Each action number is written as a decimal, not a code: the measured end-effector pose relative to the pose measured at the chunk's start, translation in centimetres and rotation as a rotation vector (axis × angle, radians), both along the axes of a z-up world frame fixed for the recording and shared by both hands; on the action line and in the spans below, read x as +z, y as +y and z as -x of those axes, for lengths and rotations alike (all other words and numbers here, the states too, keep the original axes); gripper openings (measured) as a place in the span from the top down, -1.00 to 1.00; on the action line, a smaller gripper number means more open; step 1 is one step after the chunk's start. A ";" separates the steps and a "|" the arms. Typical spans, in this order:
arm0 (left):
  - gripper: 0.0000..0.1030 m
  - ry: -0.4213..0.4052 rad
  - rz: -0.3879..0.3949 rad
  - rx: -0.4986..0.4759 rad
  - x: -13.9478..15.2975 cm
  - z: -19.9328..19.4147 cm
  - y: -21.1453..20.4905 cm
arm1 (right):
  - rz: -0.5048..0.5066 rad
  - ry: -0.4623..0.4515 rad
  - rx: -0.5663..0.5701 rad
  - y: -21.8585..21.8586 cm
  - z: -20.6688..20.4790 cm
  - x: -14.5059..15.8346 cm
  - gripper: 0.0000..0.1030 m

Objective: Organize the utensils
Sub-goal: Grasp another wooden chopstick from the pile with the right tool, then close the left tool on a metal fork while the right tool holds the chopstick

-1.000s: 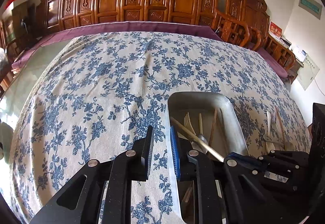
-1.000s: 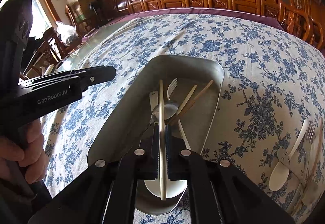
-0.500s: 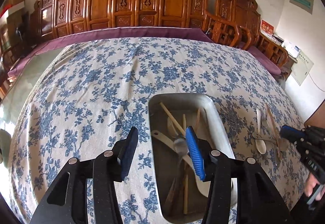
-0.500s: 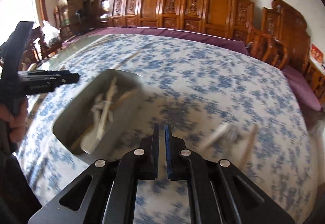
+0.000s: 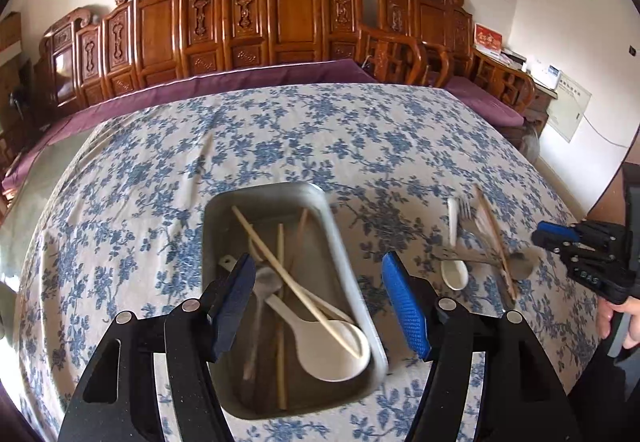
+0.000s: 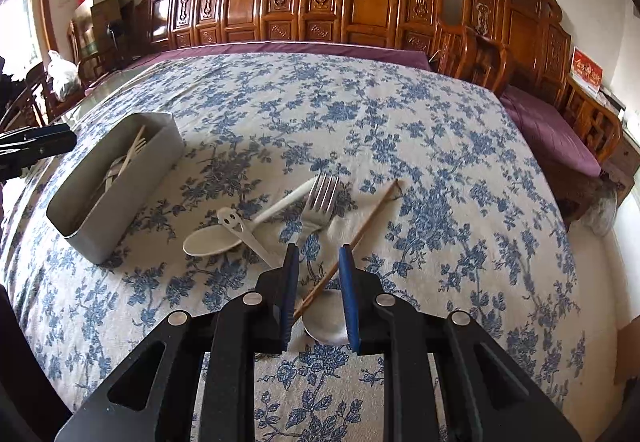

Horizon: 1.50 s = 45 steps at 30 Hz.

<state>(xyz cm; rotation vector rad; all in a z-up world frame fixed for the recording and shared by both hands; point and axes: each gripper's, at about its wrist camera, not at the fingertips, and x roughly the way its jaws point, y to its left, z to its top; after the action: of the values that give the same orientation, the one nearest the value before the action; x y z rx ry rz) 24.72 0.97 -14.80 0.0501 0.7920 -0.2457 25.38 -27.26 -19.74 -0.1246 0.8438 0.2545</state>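
**Both hand-held grippers empty over the table**

Left wrist view: left hand-held gripper (image 5: 320, 306), jaws just opening, released above grey tray (image 5: 344, 242) holding chopsticks (image 5: 280, 274) and white spoon (image 5: 324, 346);

Right wrist view: right hand-held gripper (image 6: 318, 288), jaws just parting, grips nothing; brown chopstick (image 6: 352, 242) and metal spoon (image 6: 324, 322) on table (image 6: 440, 161) between them; fork (image 6: 322, 197) just beyond.

Desk (image 6: 400, 129) covered by a blue-flowered cream cloth. Lying directly on it: a grey rectangular metal tray (image 6: 120, 201) at left; beside it, loose, a white ceramic spoon (image 6: 216, 240), steel fork (image 6: 322, 197) and brown wooden chopstick (image 6: 360, 238).

Blue-flowered cream tablecloth (image 6: 400, 129), grey tray (image 5: 344, 242), white spoon (image 6: 212, 240), purple cushion (image 6: 548, 129).
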 end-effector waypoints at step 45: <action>-0.22 0.139 -0.053 -0.069 -5.4 0.5 -14.4 | -0.200 0.110 -0.225 -8.9 -3.0 -3.6 0.88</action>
<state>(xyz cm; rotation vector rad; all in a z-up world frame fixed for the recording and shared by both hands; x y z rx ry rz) 24.20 -13.43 -20.19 0.1115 0.9365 -0.2963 28.33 -36.14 -23.31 0.1719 0.9283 0.1341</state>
